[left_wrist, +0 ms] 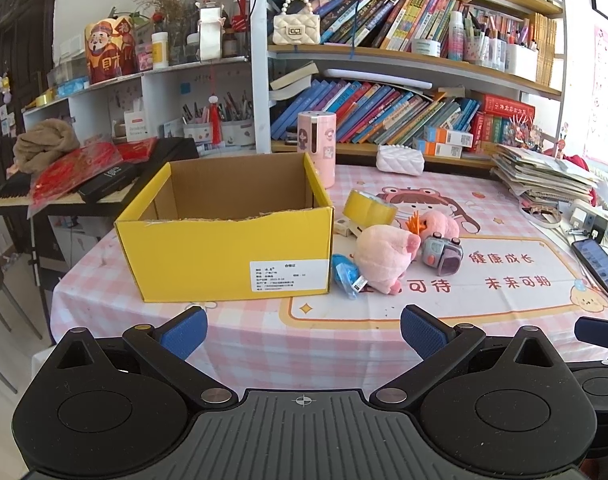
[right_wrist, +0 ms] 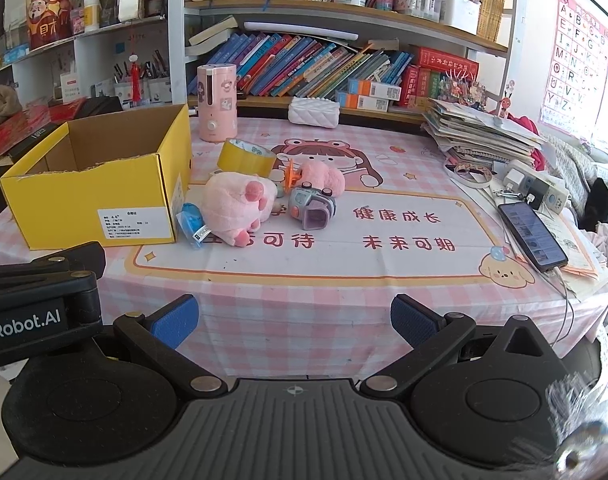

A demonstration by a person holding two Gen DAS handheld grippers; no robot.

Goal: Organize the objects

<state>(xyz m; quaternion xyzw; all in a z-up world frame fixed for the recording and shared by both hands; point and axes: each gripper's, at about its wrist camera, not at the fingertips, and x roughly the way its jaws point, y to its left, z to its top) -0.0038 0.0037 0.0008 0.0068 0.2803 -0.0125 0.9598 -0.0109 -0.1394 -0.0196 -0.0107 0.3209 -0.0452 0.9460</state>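
Observation:
An open yellow cardboard box (left_wrist: 224, 256) (right_wrist: 92, 208) stands on the pink checked tablecloth at the left. Right of it lie a pink plush toy (left_wrist: 383, 258) (right_wrist: 236, 204), a blue packet (left_wrist: 345, 276) (right_wrist: 192, 224), a grey-purple toy watch (left_wrist: 443, 256) (right_wrist: 311, 206), a yellow tape roll (left_wrist: 369, 206) (right_wrist: 246, 156) and a second pink plush (left_wrist: 439, 222) (right_wrist: 321, 176). My left gripper (left_wrist: 304, 330) is open and empty, held off the table's near edge. My right gripper (right_wrist: 292, 318) is open and empty, beside it.
A pink cylinder appliance (left_wrist: 316, 148) (right_wrist: 217, 102) and a white quilted pouch (left_wrist: 399, 160) (right_wrist: 313, 112) stand at the back. A pile of books (right_wrist: 487, 132), a power strip (right_wrist: 535, 190) and a phone (right_wrist: 531, 236) lie at the right. Bookshelves line the wall.

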